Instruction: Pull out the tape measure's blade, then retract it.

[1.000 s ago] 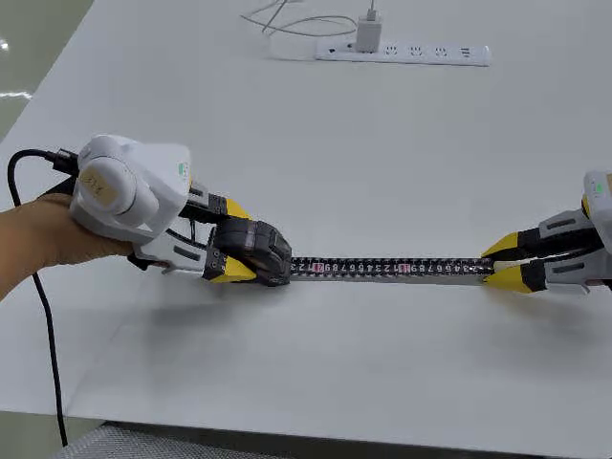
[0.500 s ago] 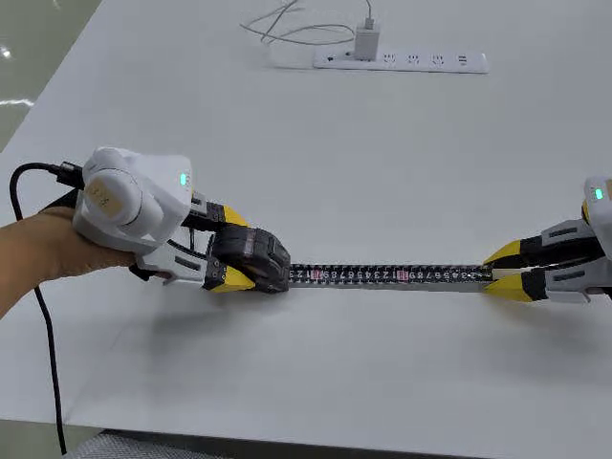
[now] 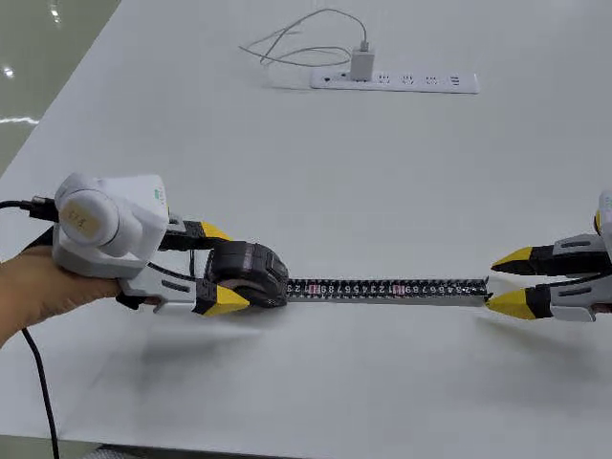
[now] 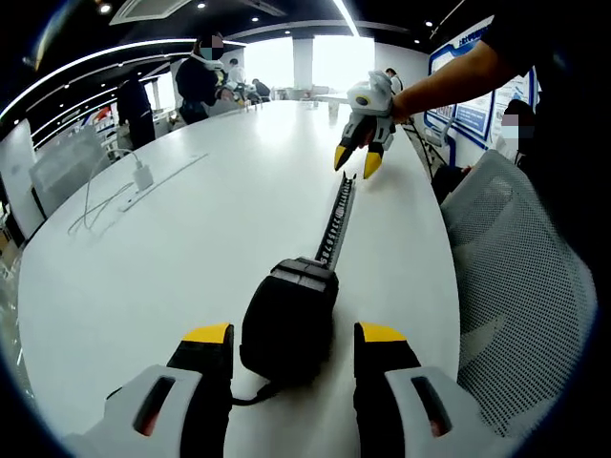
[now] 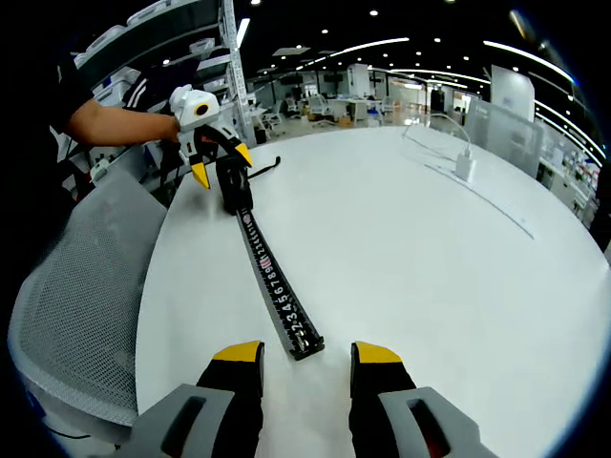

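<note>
The tape measure (image 3: 251, 273) sits in the lower left of the head view. The left gripper (image 3: 221, 267) brackets its dark case, with the yellow-tipped jaws drawn in to the width of the case and holding it by its two broad sides. From the mouth of the case the blade (image 3: 387, 288) runs rightward along the white table (image 3: 382, 172), numerals up, and ends at the lower right just in front of the right gripper (image 3: 495, 284). That gripper's jaws stand apart with nothing between them. In the right gripper view the end hook (image 5: 305, 349) lies just ahead of the gap, at the bottom centre, touching neither jaw. The case looks compact, rigid and probably weighty for its size, with a rubbery skin that should give good purchase, so the side grip it has now seems the right one. The blade is likely another matter: thin springy steel, stiff along its length only while it keeps its curve, slick on the face and keen at the edges. I would take it at the end hook, pinched flat from above and below, never across the edges. It is presumably loaded by a return spring (the frames do not show whether a lock is set), so a free end may whip home fast. Guiding it back by the hook would spare both hook and case. The power strip (image 3: 397, 81) at upper centre lies well apart.
</note>
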Action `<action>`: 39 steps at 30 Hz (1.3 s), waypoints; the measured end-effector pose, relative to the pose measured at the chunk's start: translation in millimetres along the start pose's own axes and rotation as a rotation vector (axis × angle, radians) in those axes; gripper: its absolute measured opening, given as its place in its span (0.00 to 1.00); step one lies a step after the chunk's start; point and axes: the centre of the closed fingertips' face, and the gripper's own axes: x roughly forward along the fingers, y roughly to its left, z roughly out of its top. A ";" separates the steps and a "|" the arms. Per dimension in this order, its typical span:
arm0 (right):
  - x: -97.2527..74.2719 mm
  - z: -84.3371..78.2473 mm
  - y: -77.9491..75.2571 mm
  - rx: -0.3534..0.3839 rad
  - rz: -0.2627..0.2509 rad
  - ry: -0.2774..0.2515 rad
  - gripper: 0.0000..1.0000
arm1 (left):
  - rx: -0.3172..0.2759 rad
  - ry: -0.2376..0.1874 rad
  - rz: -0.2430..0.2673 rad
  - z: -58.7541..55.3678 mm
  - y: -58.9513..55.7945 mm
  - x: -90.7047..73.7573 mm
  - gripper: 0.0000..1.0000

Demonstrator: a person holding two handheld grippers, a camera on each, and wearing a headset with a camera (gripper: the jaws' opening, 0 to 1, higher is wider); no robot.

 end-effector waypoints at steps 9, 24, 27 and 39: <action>-1.8 -1.7 23.7 0.068 -0.036 -0.026 0.39 | -0.080 -0.038 0.082 2.1 -10.5 -8.9 0.56; -9.9 -1.2 53.3 0.122 -0.117 -0.033 0.50 | -0.209 -0.072 0.207 -1.0 -23.4 -22.2 0.78; -11.5 1.4 55.4 0.137 -0.139 -0.046 0.54 | -0.236 -0.075 0.232 -2.5 -24.9 -25.3 0.83; -18.1 2.9 66.3 0.152 -0.211 -0.065 0.67 | -0.296 -0.089 0.270 -9.1 -36.7 -38.8 0.90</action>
